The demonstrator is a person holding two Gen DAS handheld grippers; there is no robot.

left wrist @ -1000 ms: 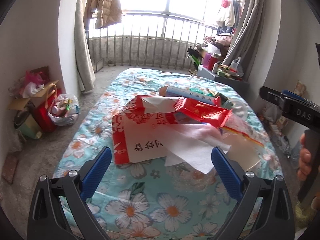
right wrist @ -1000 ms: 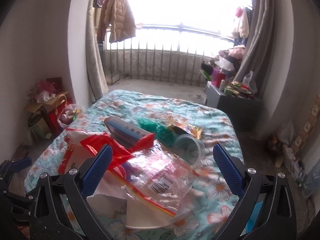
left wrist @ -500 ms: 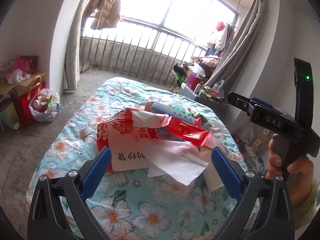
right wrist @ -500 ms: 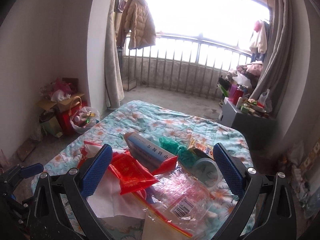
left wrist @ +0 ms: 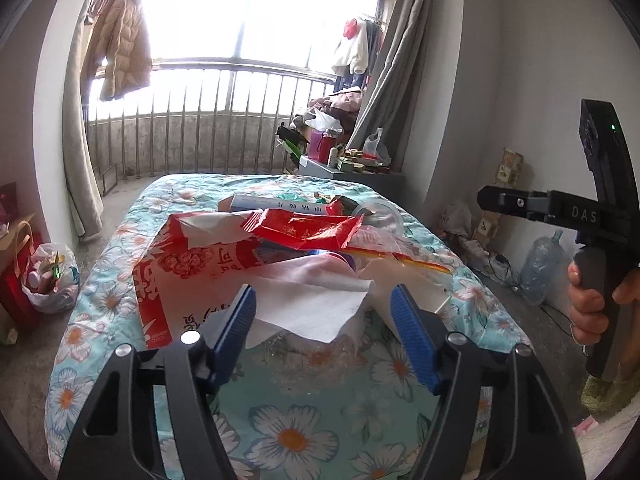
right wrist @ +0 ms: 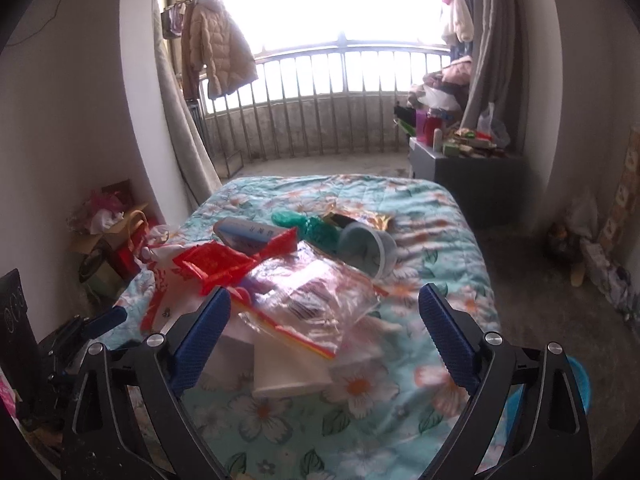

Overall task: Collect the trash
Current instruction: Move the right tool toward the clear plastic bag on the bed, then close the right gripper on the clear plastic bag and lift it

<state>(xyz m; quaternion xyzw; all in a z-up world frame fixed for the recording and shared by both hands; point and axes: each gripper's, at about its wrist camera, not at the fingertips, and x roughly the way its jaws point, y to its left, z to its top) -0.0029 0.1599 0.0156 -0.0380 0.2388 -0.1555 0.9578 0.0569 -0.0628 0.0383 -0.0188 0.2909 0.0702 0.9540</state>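
Observation:
A heap of trash lies on the floral quilt [left wrist: 300,432]: a white tissue [left wrist: 308,304], a red-and-white plastic bag [left wrist: 188,276], a red wrapper [left wrist: 308,228], a long blue-and-white box [right wrist: 248,234], a clear zip bag [right wrist: 308,292], a tipped plastic cup [right wrist: 366,250], a green bag [right wrist: 312,226] and a white box [right wrist: 280,372]. My left gripper [left wrist: 324,314] hovers at the tissue's near edge, jaws closing, pads not pressing on it. My right gripper [right wrist: 324,312] hangs before the zip bag, jaws wide and closing slightly, nothing gripped.
A hand [left wrist: 586,308] holds the right gripper's handle at the right edge of the left wrist view. A filled white bag [left wrist: 50,280] sits on the floor at left. A cluttered grey cabinet [right wrist: 472,176] stands beyond the bed; a water jug [left wrist: 544,268] and blue basin [right wrist: 576,384] stand at right.
The left jaws have drawn closer together in front of the tissue. The right jaws are slightly narrower. Both views have swung and rolled, showing more of the room beyond the heap.

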